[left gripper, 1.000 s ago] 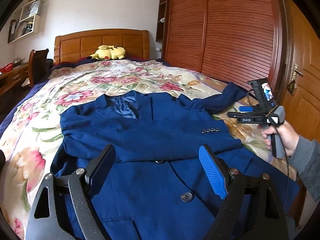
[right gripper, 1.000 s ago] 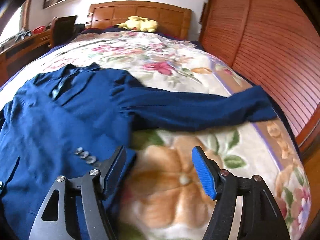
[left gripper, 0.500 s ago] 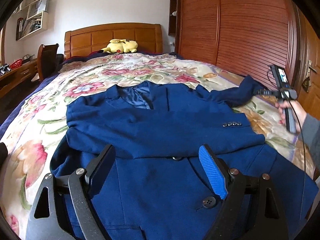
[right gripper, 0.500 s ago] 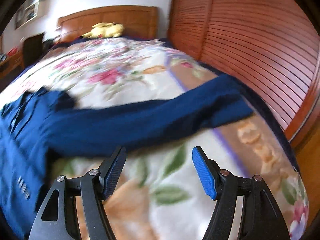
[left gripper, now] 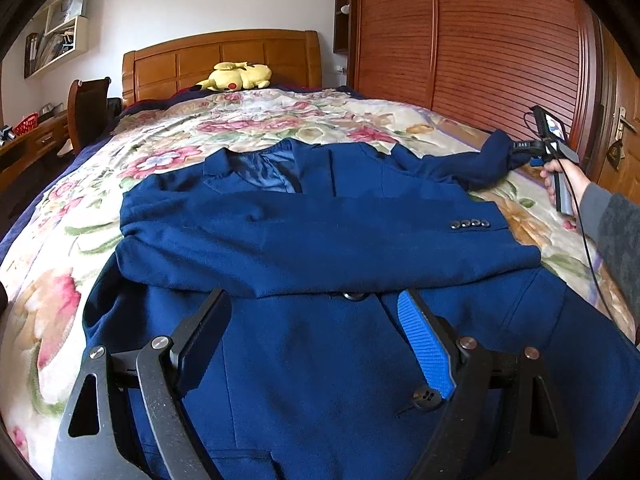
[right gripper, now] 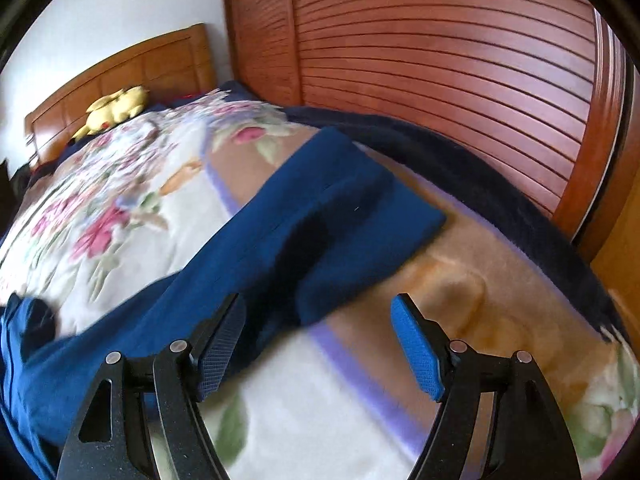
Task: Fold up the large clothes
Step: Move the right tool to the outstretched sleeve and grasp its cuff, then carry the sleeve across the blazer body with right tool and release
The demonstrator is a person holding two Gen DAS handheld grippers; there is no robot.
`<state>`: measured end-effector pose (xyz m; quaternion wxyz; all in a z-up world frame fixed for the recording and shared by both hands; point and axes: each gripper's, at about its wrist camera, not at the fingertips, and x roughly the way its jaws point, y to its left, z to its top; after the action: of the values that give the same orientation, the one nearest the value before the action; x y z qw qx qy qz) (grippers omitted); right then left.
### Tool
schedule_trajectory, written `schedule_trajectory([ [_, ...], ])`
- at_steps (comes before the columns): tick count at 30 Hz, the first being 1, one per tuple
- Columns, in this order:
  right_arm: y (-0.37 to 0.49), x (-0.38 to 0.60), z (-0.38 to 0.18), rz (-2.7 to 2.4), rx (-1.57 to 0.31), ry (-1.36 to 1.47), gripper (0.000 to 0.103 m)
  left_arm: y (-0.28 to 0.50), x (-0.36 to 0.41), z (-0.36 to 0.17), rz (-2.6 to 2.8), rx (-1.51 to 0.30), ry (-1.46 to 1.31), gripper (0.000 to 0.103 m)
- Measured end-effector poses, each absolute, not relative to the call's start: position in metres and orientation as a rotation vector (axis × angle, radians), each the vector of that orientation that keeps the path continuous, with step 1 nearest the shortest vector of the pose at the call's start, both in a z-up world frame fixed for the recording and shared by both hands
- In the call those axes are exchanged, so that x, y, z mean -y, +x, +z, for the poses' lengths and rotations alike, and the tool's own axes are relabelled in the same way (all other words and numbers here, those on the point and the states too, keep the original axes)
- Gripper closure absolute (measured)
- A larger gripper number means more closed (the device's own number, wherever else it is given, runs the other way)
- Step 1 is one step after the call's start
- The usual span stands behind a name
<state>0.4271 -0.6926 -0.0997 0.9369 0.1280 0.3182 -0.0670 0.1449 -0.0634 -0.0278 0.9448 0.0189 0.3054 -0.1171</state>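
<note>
bedspread (right gripper: pixel 320 420) open beside sleeve (right gripper: pixel 344 216) | wardrobe (right gripper: pixel 440 60) bounds right edge

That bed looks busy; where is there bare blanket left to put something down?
Bare floral blanket lies between the blue jacket's collar and the yellow plush toy by the headboard, and along the left edge beside the jacket. The near half is crowded: jacket body, with one sleeve stretched right.
</note>
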Motion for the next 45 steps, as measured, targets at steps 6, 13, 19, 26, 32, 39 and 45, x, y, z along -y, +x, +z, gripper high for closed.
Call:
schedule_trajectory([
  [6, 0.457, 0.697, -0.110, -0.174, -0.717, 0.294, 0.026, 0.147, 0.065, -0.031, -0.237, -0.639, 0.042, 0.017],
  [13, 0.467, 0.688, -0.120, -0.187, -0.729, 0.272, 0.018, 0.149, 0.065, -0.035, -0.238, -0.656, 0.039, 0.017],
  [19, 0.463, 0.676, -0.119, -0.140, -0.717, 0.194, 0.081, 0.150, 0.065, -0.034, -0.237, -0.656, 0.042, 0.017],
  [26, 0.429, 0.644, -0.088, -0.049, -0.649, 0.113, 0.099, 0.149, 0.062, -0.032, -0.234, -0.648, 0.025, 0.017],
  [32, 0.366, 0.601, -0.030, 0.086, -0.537, 0.026, 0.100, 0.140, 0.055, -0.022, -0.234, -0.609, 0.004, 0.017],
  [39, 0.276, 0.529, 0.022, 0.301, -0.426, -0.066, 0.100, 0.119, 0.039, -0.002, -0.248, -0.553, -0.019, 0.017],
  [45, 0.213, 0.460, 0.034, 0.457, -0.385, -0.130, 0.100, 0.099, 0.016, 0.006, -0.227, -0.527, -0.018, 0.017],
])
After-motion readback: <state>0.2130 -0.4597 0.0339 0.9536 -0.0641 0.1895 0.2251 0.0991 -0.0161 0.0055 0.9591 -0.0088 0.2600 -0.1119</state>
